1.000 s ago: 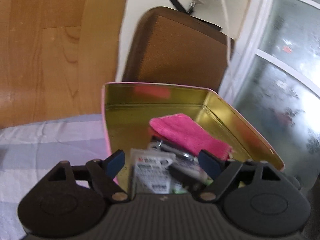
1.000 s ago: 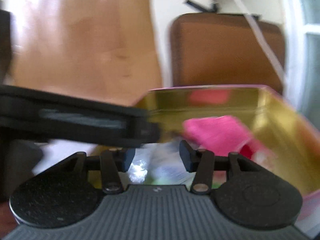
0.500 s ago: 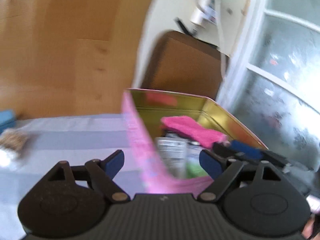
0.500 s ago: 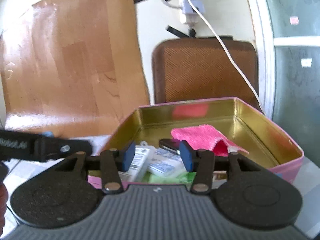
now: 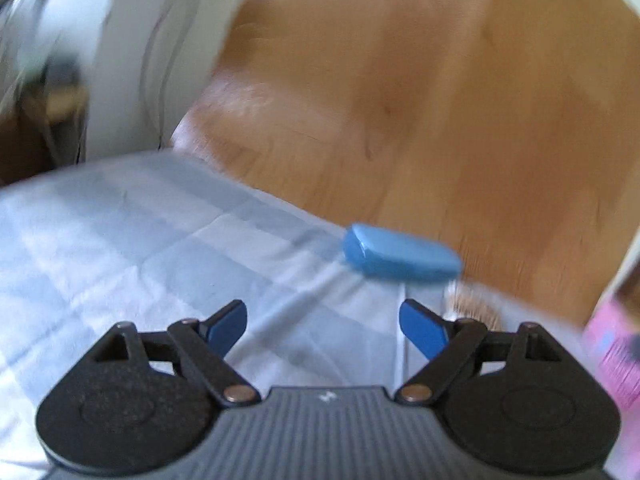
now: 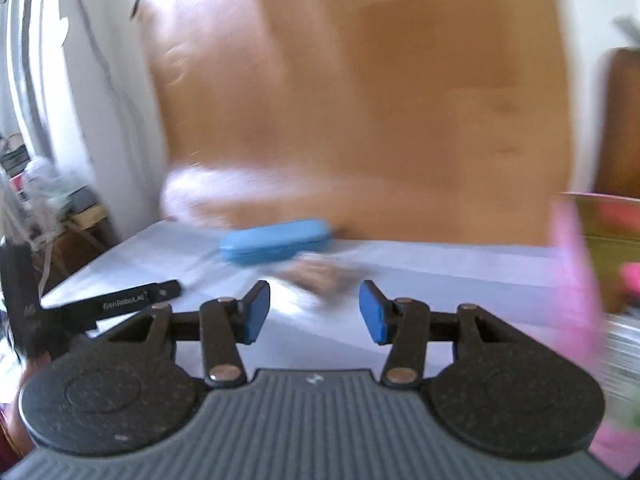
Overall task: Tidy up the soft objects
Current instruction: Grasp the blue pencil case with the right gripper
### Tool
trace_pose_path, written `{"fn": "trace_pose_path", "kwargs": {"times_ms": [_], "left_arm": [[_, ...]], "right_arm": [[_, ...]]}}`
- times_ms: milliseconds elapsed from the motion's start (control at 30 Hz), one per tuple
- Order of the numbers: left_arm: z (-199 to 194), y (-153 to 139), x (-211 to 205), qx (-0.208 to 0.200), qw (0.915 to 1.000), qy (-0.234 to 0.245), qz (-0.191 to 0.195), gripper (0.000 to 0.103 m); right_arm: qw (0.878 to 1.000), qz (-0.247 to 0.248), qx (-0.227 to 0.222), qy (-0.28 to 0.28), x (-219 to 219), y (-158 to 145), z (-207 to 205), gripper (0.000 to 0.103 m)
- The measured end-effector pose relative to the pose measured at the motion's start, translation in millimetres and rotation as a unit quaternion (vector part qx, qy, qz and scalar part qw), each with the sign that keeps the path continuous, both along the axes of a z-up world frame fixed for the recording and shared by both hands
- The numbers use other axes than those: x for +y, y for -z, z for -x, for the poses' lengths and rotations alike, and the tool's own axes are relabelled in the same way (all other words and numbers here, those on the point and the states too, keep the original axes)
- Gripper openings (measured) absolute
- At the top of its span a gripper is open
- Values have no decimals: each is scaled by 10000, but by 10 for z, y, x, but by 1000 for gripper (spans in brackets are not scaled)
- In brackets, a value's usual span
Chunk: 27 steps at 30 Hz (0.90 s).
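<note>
Daylight fills both of your wrist views, strongest at the left, where the white wall (image 5: 120,60) washes out. A pale sheen of glare lies across the wooden panel (image 6: 224,184). Motion blur smears nearly everything beyond your grippers: the blue case (image 5: 400,258) is soft-edged, the pink box (image 6: 576,264) a streak at the right. Only the gripper bodies stay sharp. Fisheye distortion bends the edges, and dark corners vignette each frame.
</note>
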State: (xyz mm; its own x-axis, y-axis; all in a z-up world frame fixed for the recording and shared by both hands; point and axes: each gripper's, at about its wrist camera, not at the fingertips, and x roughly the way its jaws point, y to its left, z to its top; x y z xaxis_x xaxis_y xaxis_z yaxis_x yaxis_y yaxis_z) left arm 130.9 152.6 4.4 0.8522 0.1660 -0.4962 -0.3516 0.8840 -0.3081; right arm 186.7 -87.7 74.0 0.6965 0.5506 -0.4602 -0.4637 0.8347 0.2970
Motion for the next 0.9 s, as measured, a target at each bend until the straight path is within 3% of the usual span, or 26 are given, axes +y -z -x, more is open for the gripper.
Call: {"fn": "trace_pose_path", "kwargs": {"times_ms": [33,167,233,333,500,567,633,733,833,900], "left_arm": [[26,7,83,-128,9997,-71,193,90],[43,-48,221,-157,9978,-627,128,91],[73,-42,338,-170,9964,-705,438,91],[186,-45,491,-269,9932,-869,729,91],[224,-11,582,-371,9890,-849,1151,91],[245,-13,596,-437,9874,-885,1238,91],[281,-2,631,-519,9852,-1003,1289,92],[298,9,666,-527,9836,-1063,1357,92],[280,13,662,-490,9838,-999,1406,92],[275,11,666,-498,9839,-1008,1386,92]], "right_arm": [[9999,3,105,-109,201,-4,-134,52],[9979,5,644,-70,983,26,-735,52],[9963,54,847,124,1297,52,-1012,53],[9954,563,718,295,1685,52,-1344,56],[9855,1349,1017,147,2068,171,-1788,57],[9802,1681,1048,22,2209,271,-1860,58],[9746,2092,789,-142,2349,326,-1850,58],[9597,2669,661,-588,2439,385,-1772,57],[9470,2957,637,-1076,2332,435,-1623,56],[9482,2848,455,-1330,2144,410,-1441,56]]}}
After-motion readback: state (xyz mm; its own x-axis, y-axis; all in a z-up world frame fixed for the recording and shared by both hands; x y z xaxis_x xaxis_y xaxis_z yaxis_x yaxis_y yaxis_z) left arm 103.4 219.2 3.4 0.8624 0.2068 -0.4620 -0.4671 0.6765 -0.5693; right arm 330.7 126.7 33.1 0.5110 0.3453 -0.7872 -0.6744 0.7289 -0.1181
